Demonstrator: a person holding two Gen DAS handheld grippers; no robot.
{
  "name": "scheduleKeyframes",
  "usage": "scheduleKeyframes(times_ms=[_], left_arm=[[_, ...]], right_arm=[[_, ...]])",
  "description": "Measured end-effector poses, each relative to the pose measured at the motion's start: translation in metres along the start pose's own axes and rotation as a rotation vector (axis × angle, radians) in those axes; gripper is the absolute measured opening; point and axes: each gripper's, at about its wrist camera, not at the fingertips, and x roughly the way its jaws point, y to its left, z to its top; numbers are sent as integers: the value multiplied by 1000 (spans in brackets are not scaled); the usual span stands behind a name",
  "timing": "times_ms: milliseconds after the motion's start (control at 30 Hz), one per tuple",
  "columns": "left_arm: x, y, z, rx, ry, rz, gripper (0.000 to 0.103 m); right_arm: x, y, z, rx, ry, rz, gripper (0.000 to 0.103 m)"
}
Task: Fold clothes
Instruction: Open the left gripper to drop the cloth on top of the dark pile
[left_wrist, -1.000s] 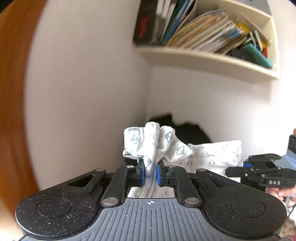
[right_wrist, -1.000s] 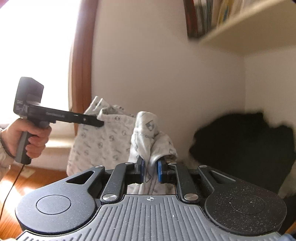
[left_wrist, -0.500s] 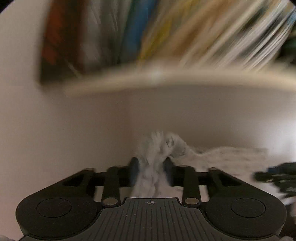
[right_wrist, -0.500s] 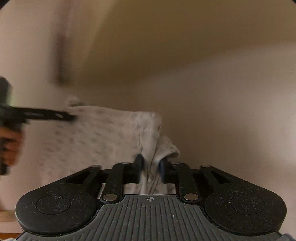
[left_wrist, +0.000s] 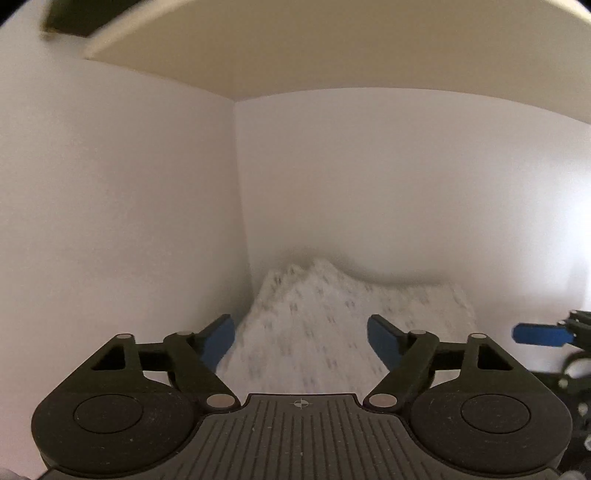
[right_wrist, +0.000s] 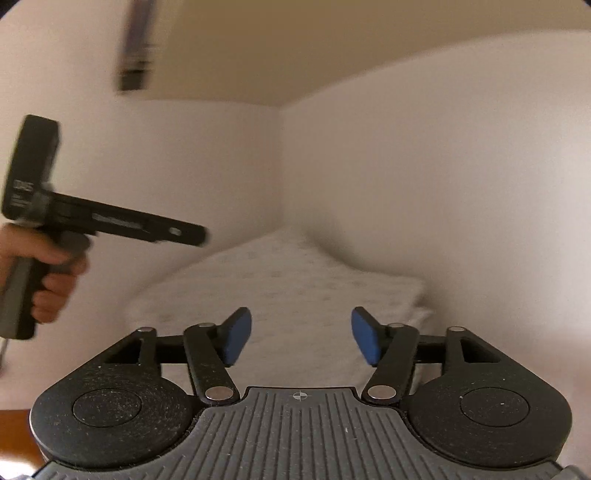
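Up against the far corner, where two white walls (left_wrist: 129, 221) meet under a pale shelf (left_wrist: 295, 44), lies the white printed cloth (left_wrist: 332, 332). It is the biggest soft thing in view. It lies in a low heap with a small peak near the corner, and it spreads out to the right. What it rests on cannot be seen.

Next in size is the left claw (left_wrist: 301, 341). Its jaws are opening wide. The cloth shows in the gap between them, but the blue pads (left_wrist: 218, 341) do not press on it, so it holds nothing. A hand (right_wrist: 44, 273) holds this claw by its grip in the right wrist view.

Then comes the right claw (right_wrist: 301, 339). Its jaws are opening too, and nothing is pinched in them. The cloth (right_wrist: 295, 288) lies just past its blue pads (right_wrist: 236, 339).

The cloth looks light, soft and floppy, so it will likely sag and bunch when lifted. It seems best to pinch it at two corners or along one edge, one claw at each end. A grab in the middle would likely just crumple it.
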Motion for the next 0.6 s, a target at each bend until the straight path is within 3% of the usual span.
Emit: scheduleKeyframes(times_ms=[100, 333, 600], left_arm=[[-40, -8, -18, 5, 3, 11, 103], [-139, -20, -50, -10, -26, 46, 103], [-223, -18, -94, -26, 48, 82, 103]], right_arm=[[-20, 30, -6, -19, 9, 65, 77], [-56, 110, -34, -3, 72, 134, 94], [-84, 180, -95, -1, 190, 185, 101]])
